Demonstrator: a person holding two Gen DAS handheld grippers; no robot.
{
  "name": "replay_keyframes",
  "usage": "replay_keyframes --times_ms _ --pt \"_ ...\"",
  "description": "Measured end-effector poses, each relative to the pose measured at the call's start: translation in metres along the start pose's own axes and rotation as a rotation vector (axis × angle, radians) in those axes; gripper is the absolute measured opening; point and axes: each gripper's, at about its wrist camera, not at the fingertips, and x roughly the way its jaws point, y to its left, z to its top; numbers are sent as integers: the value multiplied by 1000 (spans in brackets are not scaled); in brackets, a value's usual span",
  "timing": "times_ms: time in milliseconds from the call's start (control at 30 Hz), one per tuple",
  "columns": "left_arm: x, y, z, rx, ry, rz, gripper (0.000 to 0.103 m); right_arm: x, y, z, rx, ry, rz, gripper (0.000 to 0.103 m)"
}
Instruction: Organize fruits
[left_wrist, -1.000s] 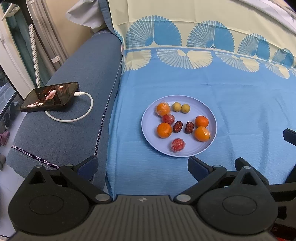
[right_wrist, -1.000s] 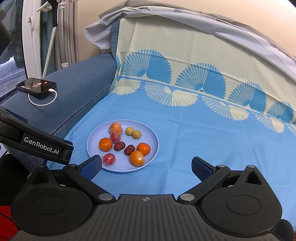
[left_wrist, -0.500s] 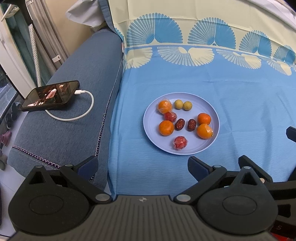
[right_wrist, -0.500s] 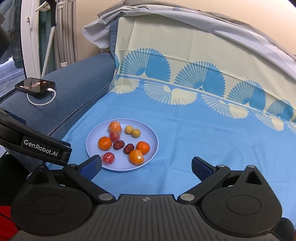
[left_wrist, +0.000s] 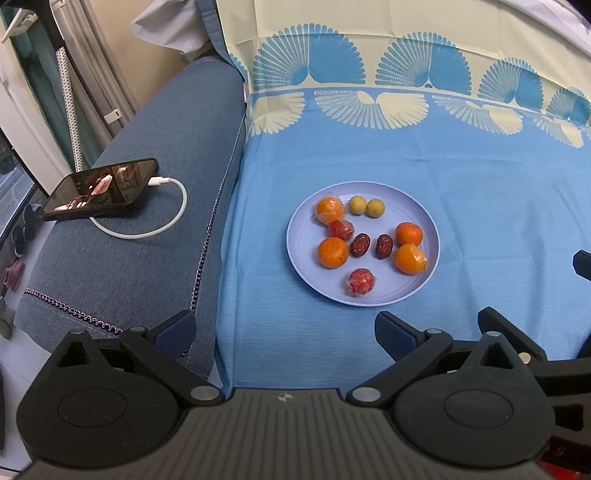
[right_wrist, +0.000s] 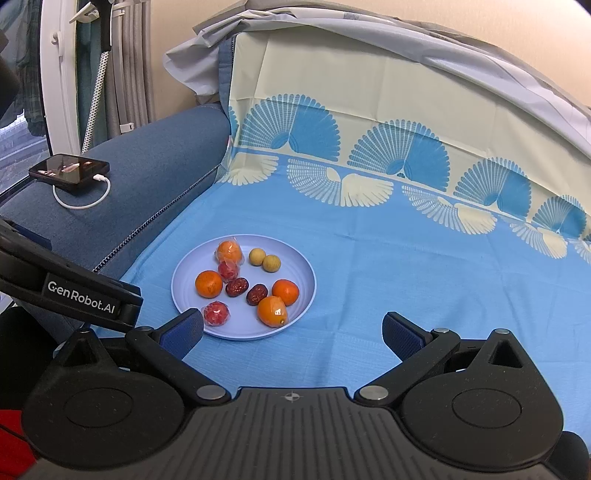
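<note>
A pale blue plate (left_wrist: 428, 229) (right_wrist: 303, 269) lies on the blue patterned cloth. It holds several oranges, such as one (left_wrist: 332, 252) (right_wrist: 209, 284), two dark red dates (left_wrist: 372, 244) (right_wrist: 246, 290), two yellow-green round fruits (left_wrist: 366, 206) (right_wrist: 264, 259) and two wrapped red fruits, one near the front rim (left_wrist: 361, 282) (right_wrist: 216, 313). My left gripper (left_wrist: 284, 332) is open and empty, short of the plate. My right gripper (right_wrist: 291, 330) is open and empty, its left finger just before the plate's front rim.
A black phone (left_wrist: 99, 189) (right_wrist: 69, 171) with a white cable (left_wrist: 162, 221) lies on the denim sofa arm (left_wrist: 147, 258) to the left. The cloth rises up the backrest (right_wrist: 369, 122) behind. The other gripper's body (right_wrist: 66, 291) is at the left.
Both grippers have shifted slightly; the plate sits a little lower and more to the right in the right wrist view. Both stay open and empty. The fruits have not moved.
</note>
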Motion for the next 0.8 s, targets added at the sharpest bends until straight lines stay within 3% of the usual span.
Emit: replay_keyframes --times_ms 800 --pt "-2 -2 4 26 -16 14 103 1 4 -1 1 0 -2 102"
